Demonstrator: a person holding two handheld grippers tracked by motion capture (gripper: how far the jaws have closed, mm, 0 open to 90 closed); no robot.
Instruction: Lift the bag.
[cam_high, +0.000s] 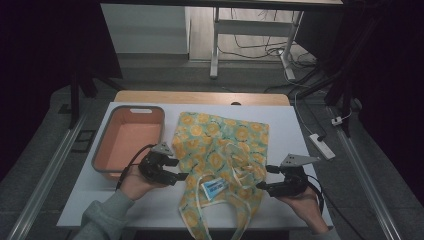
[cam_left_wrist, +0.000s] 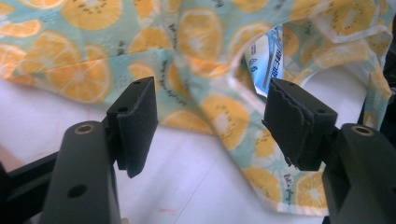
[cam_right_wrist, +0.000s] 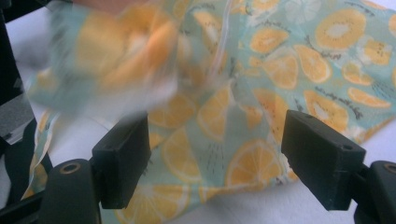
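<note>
Blurring hides bag (cam_right_wrist: 116, 56) beyond right claw (cam_right_wrist: 224, 158).

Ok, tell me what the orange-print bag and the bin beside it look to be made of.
Orange-print bag: looks like thin woven or non-woven fabric, matte; it creases, bunches and lies limp, with soft strap handles.
Bin: probably moulded plastic, smooth with a slight sheen; rigid walls, rounded corners, a grey rim and a cut-out handle slot.

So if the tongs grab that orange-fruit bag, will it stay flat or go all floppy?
Probably floppy: the bag is thin cloth, already wrinkled and bunched near its handles. It likely droops and feels light. The blue packet at its opening might slip out.
</note>
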